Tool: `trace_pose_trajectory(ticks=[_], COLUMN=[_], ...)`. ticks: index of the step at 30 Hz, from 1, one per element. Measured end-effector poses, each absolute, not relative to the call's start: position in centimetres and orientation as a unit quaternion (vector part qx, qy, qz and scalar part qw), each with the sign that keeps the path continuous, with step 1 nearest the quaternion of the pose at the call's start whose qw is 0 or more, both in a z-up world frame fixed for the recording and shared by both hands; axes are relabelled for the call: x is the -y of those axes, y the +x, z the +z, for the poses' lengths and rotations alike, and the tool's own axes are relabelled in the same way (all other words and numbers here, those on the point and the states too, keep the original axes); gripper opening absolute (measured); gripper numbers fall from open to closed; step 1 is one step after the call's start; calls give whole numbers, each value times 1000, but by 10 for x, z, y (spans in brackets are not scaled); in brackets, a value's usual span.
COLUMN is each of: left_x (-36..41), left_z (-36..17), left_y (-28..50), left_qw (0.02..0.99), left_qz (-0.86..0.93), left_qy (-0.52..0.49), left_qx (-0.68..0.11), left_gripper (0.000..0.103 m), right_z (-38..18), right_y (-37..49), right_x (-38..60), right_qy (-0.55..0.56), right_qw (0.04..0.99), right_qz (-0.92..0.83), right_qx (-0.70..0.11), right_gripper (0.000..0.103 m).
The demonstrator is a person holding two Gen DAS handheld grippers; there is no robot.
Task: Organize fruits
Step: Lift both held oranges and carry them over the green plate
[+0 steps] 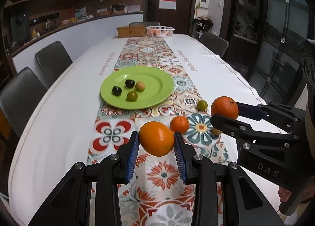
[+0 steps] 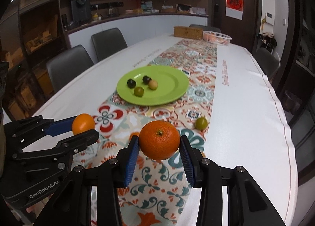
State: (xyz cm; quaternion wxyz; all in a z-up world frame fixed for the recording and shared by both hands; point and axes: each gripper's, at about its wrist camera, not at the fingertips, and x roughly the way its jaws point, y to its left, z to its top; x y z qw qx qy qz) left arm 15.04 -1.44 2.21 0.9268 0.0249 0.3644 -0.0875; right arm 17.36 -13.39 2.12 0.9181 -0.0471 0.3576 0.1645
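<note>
On the tabletop's [image 1: 59, 111] middle, a green plate [image 1: 157, 80] carries four small fruits. Each gripper, left [image 1: 156, 143] and right [image 2: 159, 145], grasps one round, glossy orange [image 1: 156, 139] above the near runner.

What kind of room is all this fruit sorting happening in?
Most likely a home dining room that opens onto a kitchen. A long dining table with a patterned runner has padded chairs around it, and a counter with shelves of kitchen items lines the wall.
</note>
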Motion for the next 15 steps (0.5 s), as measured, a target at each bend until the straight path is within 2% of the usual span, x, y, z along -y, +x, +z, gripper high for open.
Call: trace_pose_trajectory(ticks=[15], left_x=[6], left_z=[48], left_y=[188], left_qw=[941], left_qz=[-75], left_qy=[35], left_qx=[-328], left_gripper=[35], right_z=[49], right_y=[207], right_x=[125], right_qy=[-57], right_qw=[930], right_qz=[170], right_qx=[-323], right_gripper=[42])
